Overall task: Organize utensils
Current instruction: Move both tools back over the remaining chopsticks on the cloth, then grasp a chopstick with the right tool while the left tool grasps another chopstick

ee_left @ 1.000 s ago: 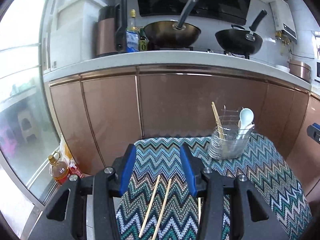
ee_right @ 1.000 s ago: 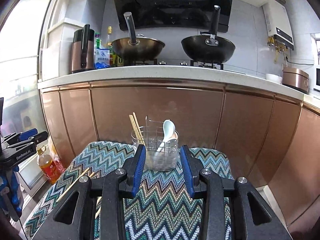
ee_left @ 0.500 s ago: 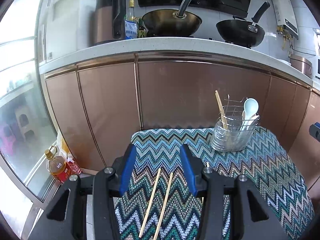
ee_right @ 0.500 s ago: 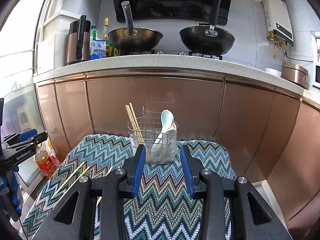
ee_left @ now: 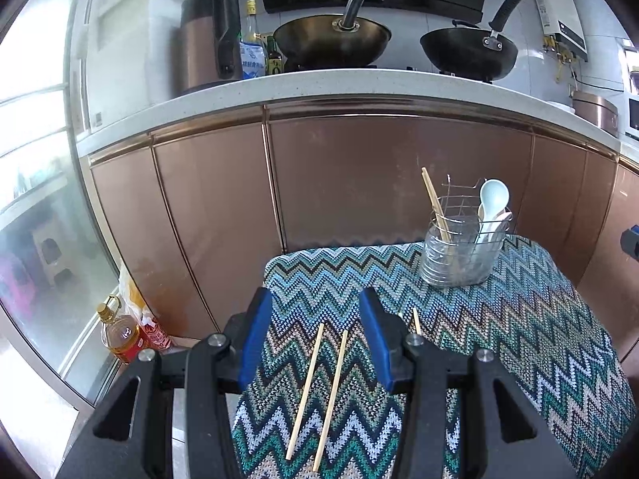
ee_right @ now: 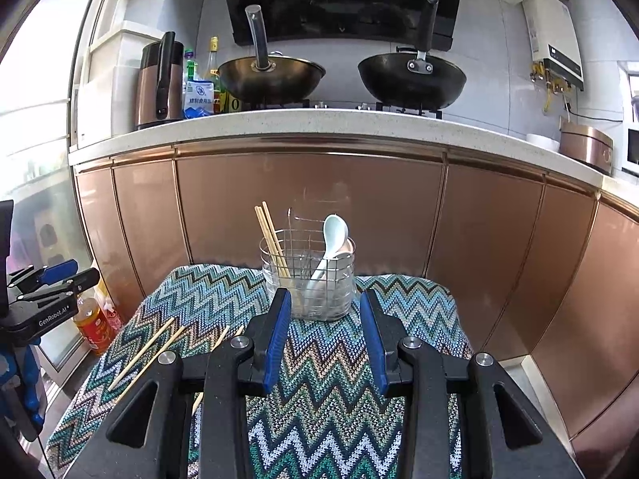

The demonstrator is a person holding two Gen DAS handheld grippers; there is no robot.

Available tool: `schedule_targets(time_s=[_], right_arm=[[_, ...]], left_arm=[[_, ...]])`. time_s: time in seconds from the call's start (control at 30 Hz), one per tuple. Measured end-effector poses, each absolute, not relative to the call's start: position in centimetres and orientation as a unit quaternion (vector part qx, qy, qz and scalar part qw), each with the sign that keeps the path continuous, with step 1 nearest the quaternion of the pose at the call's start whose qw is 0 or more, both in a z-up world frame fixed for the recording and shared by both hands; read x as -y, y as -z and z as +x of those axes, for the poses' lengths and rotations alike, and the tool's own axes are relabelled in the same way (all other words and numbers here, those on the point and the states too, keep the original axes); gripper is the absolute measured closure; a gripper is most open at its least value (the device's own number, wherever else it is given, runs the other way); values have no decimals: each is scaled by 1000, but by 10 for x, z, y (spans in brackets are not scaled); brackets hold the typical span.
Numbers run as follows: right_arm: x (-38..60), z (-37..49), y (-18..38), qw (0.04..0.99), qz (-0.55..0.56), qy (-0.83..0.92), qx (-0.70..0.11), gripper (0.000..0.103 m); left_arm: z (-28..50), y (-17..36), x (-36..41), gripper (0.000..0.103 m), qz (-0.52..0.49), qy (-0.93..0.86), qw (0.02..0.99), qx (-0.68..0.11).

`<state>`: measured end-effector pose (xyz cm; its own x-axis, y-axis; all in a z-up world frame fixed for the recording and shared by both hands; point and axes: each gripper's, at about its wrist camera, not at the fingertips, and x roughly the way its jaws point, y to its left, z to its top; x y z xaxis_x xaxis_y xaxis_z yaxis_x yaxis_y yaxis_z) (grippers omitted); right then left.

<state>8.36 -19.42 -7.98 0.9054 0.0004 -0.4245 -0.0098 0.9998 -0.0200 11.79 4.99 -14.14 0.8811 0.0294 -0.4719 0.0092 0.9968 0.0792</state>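
Observation:
Two wooden chopsticks (ee_left: 319,387) lie side by side on the zigzag-patterned cloth (ee_left: 539,339), between the open fingers of my left gripper (ee_left: 315,311), which hangs above them. A third chopstick (ee_left: 416,320) shows just right of the right finger. A wire utensil holder (ee_left: 463,251) at the far right of the cloth holds upright chopsticks and a white spoon. In the right wrist view my right gripper (ee_right: 323,311) is open and empty, just in front of the holder (ee_right: 309,279). The loose chopsticks (ee_right: 145,353) lie to its left.
Copper cabinet fronts (ee_right: 311,207) stand right behind the cloth-covered surface. Two woks (ee_right: 271,78) sit on the counter above. An oil bottle (ee_left: 122,333) stands on the floor at the left. The left gripper's body (ee_right: 40,299) shows at the left edge of the right wrist view.
Both cameras have dropped and tilted a little, so the counter and woks sit lower in view. The chopsticks and holder have not moved. Both grippers stay open.

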Motion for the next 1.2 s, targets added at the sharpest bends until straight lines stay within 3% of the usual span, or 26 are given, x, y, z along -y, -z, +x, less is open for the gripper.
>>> schedule_targets(time_s=[0.67,0.93,1.2], right_arm=[[164,72,69,977,-34,-35,-206,67],[161,91,86,969,-32,-47,-241,67],[156,147,133,922,4,-122,-368,67]], left_arm=[[88,128,-77,60,38,-6,979,-202],[120,143,-90,60,-2,43,958,-284],[176,174,-98,60,-43,107,910,-399]])
